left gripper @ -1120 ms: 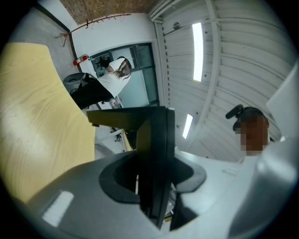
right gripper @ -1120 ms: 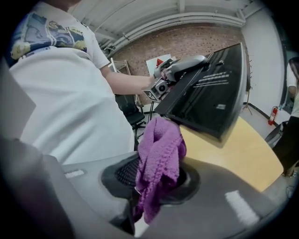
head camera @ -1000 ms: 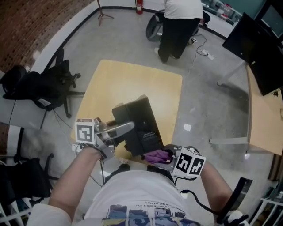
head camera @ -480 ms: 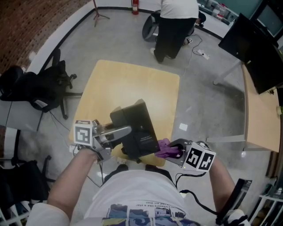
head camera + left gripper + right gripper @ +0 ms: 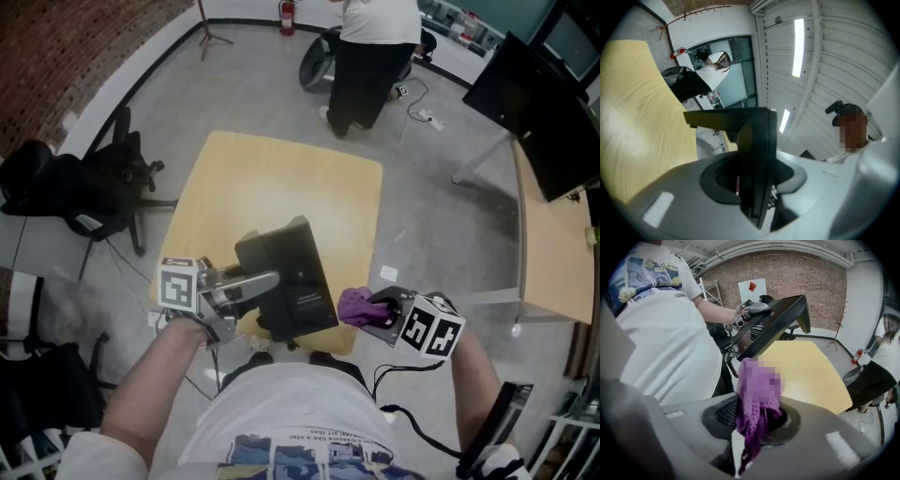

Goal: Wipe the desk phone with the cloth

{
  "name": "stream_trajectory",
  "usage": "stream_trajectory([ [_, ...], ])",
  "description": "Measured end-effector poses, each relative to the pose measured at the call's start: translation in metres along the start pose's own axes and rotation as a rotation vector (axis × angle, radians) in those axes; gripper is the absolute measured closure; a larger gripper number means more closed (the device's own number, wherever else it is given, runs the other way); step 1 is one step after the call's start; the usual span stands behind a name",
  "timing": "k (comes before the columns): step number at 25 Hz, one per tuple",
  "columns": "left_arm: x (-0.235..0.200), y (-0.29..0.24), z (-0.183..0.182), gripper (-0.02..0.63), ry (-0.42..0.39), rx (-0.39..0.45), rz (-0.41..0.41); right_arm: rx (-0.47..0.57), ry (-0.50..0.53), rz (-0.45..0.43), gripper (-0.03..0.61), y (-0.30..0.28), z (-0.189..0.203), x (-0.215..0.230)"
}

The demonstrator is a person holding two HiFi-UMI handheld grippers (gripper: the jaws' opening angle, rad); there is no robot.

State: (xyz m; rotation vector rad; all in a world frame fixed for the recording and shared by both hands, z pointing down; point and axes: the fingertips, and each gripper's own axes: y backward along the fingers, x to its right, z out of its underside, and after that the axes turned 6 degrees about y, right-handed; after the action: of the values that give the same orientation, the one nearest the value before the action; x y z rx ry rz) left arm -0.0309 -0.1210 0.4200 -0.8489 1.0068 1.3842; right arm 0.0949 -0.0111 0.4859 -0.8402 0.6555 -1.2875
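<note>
- The black, slab-shaped plastic desk phone [image 5: 289,274] stands tilted over the near edge of the table, its left side between the jaws of the left gripper [image 5: 265,278].
- In the left gripper view those jaws are clamped on a thin dark edge of the phone [image 5: 757,150], which juts straight ahead of them.
- The crumpled purple knitted cloth [image 5: 354,305] is pinched in the closed jaws of the right gripper [image 5: 377,310] and bunches out in front of them.
- The cloth sits just to the right of the phone's near corner; the head view shows a narrow gap between them.
- Ahead of the right gripper, past the phone, lies the pale wooden table [image 5: 281,178] with rounded corners.
- Well beyond both grippers, past the far side of the table, a person in a white top and dark trousers [image 5: 375,52] stands on the grey floor.
- Far to the left of the left gripper stands a black office chair [image 5: 108,178].
</note>
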Motion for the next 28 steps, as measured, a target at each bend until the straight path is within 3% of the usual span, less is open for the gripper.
stream_trajectory([
  [9,-0.003,-0.008,0.018,0.434,0.017,-0.063,-0.003,0.012,0.049,0.006,0.479,0.001,-0.021,0.011],
  [20,-0.011,-0.020,0.047,0.434,0.036,-0.164,-0.015,0.042,0.028,0.156,0.479,0.021,-0.045,0.074],
  [28,-0.020,-0.024,0.049,0.434,0.048,-0.195,-0.016,0.129,-0.027,0.273,0.479,0.038,-0.061,0.108],
])
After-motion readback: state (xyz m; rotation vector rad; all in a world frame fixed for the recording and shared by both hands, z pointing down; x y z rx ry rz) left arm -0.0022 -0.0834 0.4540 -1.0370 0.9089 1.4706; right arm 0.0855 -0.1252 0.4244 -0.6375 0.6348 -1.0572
